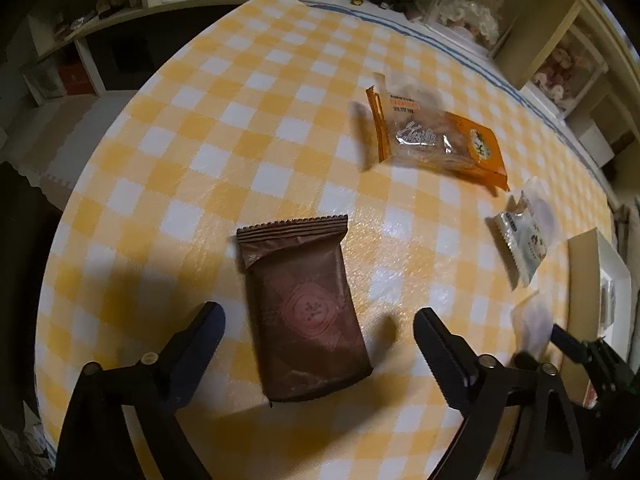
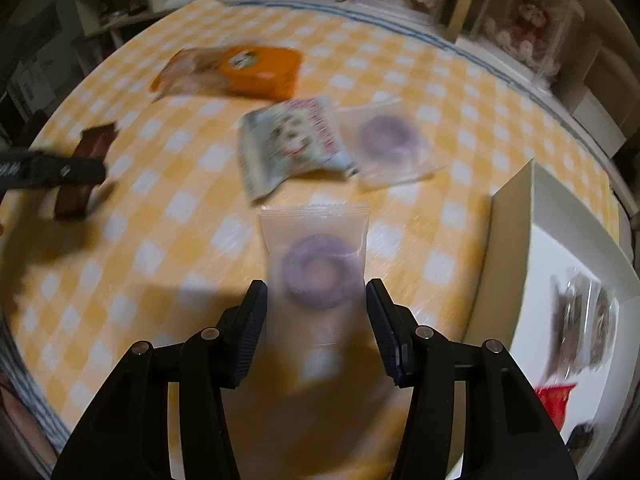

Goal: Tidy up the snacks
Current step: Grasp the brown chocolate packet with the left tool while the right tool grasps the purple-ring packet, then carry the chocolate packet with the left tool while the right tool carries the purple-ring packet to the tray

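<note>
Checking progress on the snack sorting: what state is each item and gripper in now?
Left gripper: open, straddling the brown packet, which lies flat.
Right gripper: pads at the ring-snack pouch edges.
Orange packet: flat, untouched.
White box: open, holding packets.

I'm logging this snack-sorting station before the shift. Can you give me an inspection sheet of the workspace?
Surface: yellow-checked tablecloth, wrinkle-free.
Job's things: brown packet; orange packet; white patterned packet; two frosted packets with purple rings; white box holding dark packets.
Clutter: nothing seen.
Tools: left tool open astride the brown packet; right tool closed on the near ring packet's edges.
Cables: nothing seen.
Surroundings: shelves behind the table.
</note>
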The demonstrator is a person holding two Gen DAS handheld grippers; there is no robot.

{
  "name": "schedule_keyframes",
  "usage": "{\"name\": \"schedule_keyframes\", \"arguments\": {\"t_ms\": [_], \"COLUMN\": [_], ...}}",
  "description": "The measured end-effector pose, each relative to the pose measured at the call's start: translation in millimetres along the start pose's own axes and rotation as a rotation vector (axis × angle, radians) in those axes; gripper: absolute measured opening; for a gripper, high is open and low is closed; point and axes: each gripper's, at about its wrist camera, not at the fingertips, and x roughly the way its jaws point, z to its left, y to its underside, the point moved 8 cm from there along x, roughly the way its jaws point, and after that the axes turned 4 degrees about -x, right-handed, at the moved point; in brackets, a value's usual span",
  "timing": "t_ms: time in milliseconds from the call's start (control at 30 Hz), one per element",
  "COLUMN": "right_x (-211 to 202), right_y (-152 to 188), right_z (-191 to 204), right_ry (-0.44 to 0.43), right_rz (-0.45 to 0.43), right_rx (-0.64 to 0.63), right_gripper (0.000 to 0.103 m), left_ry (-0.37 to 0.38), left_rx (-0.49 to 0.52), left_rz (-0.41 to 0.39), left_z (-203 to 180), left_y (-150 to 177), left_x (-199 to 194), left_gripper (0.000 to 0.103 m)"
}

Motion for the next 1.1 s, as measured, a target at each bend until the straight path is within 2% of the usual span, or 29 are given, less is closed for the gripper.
{"name": "schedule_keyframes", "arguments": {"t_ms": [67, 167, 233, 300, 400, 633, 667, 700, 767, 833, 1100], "right_x": [-1.9, -4.6, -6.5, -8.7, -9.5, -2.3, -2.9, -3.3, -5.1, -8.3, -53.6], "right_y": [6.4, 15.4, 19.0, 21.4, 21.7, 23.3, 23.2, 23.0, 23.1, 22.3, 4.8], "right_z": [6.1, 12.5, 14.0, 13.6, 15.6, 11.1, 9.5, 7.9, 4.4, 0.6, -16.2], "right_ry": [-0.003, -0.013, -0.023, -0.041, -0.053, -0.067, -0.069, -0.060, -0.061, -0.057, -0.070], "right_rz": [0.013, 0.025, 0.030, 0.024, 0.021, 0.031, 0.027, 0.025, 0.023, 0.016, -0.114], "right_rx": [-0.002, 0.006, 0.019, 0.046, 0.055, 0.076, 0.080, 0.080, 0.089, 0.094, 0.172], "right_gripper": [0.052, 0.052, 0.052, 0.052, 0.054, 0.062, 0.061, 0.053, 0.050, 0.048, 0.047], "left_ry": [-0.017, -0.033, -0.029, -0.025, 0.006, 0.097, 0.109, 0.123, 0.143, 0.158, 0.230], "left_rx": [0.004, 0.000, -0.005, -0.009, -0.029, -0.034, -0.034, -0.032, -0.026, -0.009, 0.040], "left_rz": [-0.003, -0.021, -0.030, -0.032, -0.025, 0.005, 0.009, 0.014, 0.017, 0.002, -0.107], "left_z": [-0.6, 0.1, 0.3, 1.3, 2.9, -3.5, -5.3, -7.5, -11.7, -17.6, -38.3], "left_y": [1.9, 3.7, 3.7, 3.8, 4.1, 8.7, 10.0, 11.3, 13.4, 14.0, 12.2], "left_x": [-0.8, -5.6, -7.3, -8.0, -9.4, -14.1, -14.7, -15.5, -18.4, -24.6, -67.1], "left_gripper": [0.085, 0.071, 0.056, 0.046, 0.039, 0.039, 0.039, 0.039, 0.039, 0.039, 0.039]}}
